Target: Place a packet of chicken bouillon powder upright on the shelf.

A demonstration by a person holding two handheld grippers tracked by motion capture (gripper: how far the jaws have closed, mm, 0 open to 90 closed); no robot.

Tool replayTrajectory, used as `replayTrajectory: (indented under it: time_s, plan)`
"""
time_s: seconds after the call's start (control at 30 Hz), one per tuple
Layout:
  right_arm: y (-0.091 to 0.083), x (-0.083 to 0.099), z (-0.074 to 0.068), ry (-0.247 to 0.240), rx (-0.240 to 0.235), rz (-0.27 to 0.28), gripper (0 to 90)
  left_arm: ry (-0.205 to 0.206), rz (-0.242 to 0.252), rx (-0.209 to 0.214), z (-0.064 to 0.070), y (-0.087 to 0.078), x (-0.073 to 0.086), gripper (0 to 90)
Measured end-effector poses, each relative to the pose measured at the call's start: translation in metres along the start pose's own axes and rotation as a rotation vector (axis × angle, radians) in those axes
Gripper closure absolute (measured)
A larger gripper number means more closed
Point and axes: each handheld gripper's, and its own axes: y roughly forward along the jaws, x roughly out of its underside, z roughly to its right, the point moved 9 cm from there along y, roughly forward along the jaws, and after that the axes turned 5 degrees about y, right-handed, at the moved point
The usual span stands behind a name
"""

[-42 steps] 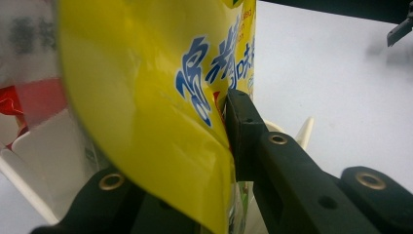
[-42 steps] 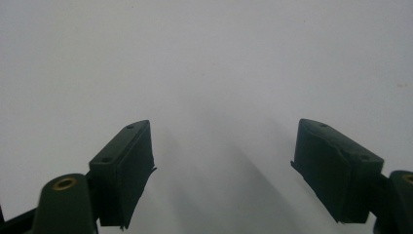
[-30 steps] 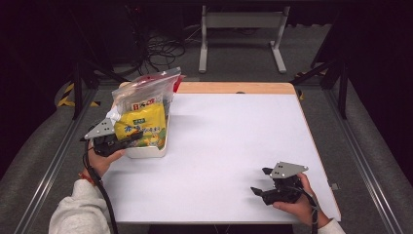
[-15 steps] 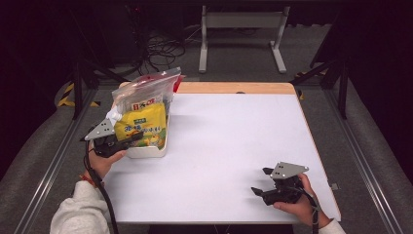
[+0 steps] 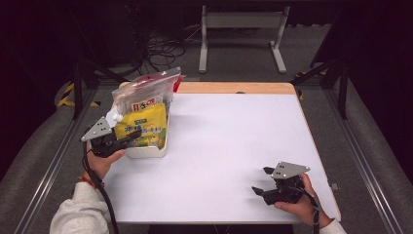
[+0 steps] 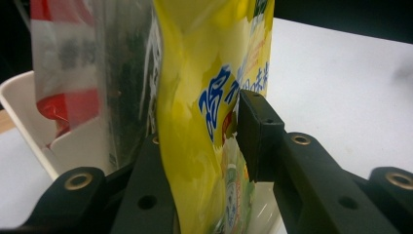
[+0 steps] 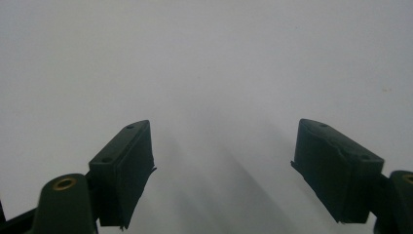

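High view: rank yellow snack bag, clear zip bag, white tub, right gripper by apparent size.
1. clear zip bag and yellow snack bag: alike, overlapping, unsure
2. white tub: mostly hidden
3. right gripper

Counting: one white table [image 5: 229, 146], wood strip at its far edge. One white tub [image 5: 146, 150] at the left edge of the table. Three packets standing in the tub: one yellow packet [image 5: 143, 127], one clear packet with a red and white label [image 5: 143, 100], one red packet [image 5: 175, 80] at the back, mostly hidden. Two tongs, both mine: left gripper [image 5: 127, 136] clamped on the yellow packet, right gripper [image 5: 261, 181] near the table's near right corner, jaws apart with nothing between, two black jaws each
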Motion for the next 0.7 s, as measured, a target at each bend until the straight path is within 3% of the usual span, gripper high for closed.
replayTrajectory:
  time_s: [0.27, 0.5, 0.57, 0.67, 0.7]
  plan:
    - [0.000, -0.001, 0.001, -0.003, 0.004, 0.002, 21.5, 0.003, 0.022, -0.050, 0.000, -0.012, -0.007, 69.3]
    - [-0.003, -0.004, 0.003, -0.007, 0.007, 0.021, 21.5, 0.000, 0.051, -0.131, 0.001, -0.028, -0.011, 64.5]
    - [-0.003, -0.004, 0.004, -0.008, 0.008, 0.020, 21.5, 0.016, 0.047, -0.200, 0.002, -0.033, -0.011, 63.5]
    - [-0.005, -0.006, 0.006, -0.008, 0.018, 0.028, 21.5, -0.017, 0.083, -0.289, 0.004, -0.044, -0.010, 59.5]
    - [-0.005, -0.006, 0.006, -0.008, 0.018, 0.028, 21.5, -0.017, 0.083, -0.289, 0.004, -0.044, -0.010, 58.5]
